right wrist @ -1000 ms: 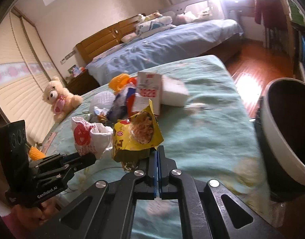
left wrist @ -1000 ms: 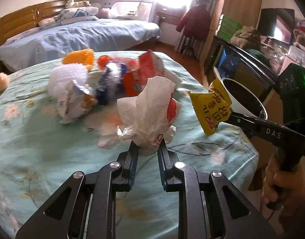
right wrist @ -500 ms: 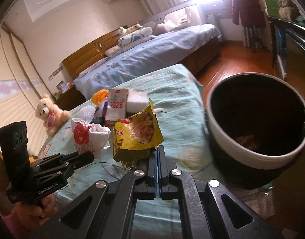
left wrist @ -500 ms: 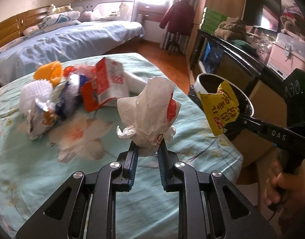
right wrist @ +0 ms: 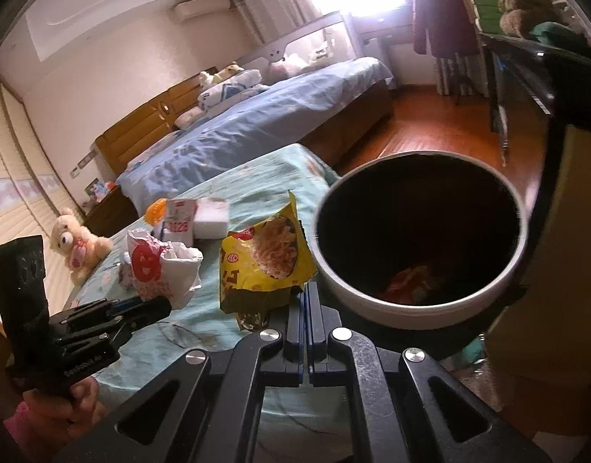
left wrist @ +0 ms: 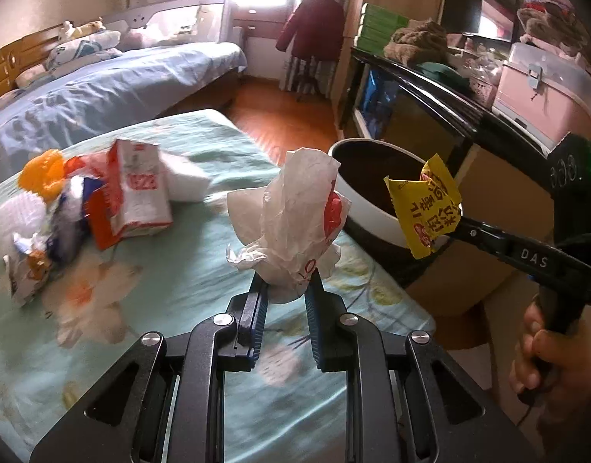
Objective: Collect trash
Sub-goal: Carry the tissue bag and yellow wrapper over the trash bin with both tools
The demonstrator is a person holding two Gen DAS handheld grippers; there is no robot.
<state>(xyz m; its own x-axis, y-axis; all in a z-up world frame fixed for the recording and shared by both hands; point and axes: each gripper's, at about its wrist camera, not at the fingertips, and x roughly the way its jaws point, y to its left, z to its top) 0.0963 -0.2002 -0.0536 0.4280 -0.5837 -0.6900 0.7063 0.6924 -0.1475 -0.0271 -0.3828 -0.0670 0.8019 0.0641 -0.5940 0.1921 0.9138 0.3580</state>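
Observation:
My left gripper (left wrist: 285, 289) is shut on a crumpled white paper wrapper (left wrist: 291, 216) with red print, held above the table near its right edge; it also shows in the right wrist view (right wrist: 160, 266). My right gripper (right wrist: 306, 293) is shut on a yellow noodle packet (right wrist: 264, 262), held beside the rim of the white trash bin (right wrist: 418, 308). The packet (left wrist: 426, 208) hangs at the bin's (left wrist: 364, 212) near rim in the left wrist view. Some trash lies in the bin's dark bottom.
A pile of trash lies on the teal flowered tablecloth (left wrist: 179, 270): a red and white carton (left wrist: 135, 193), a white block (left wrist: 183, 177), an orange piece (left wrist: 44, 171), crumpled wrappers (left wrist: 29, 254). A black TV cabinet (left wrist: 430, 108) stands behind the bin. A bed (left wrist: 102, 85) lies beyond.
Both grippers have moved right with their loads, off the pile and toward the bin. The bin now fills much more of the right wrist view.

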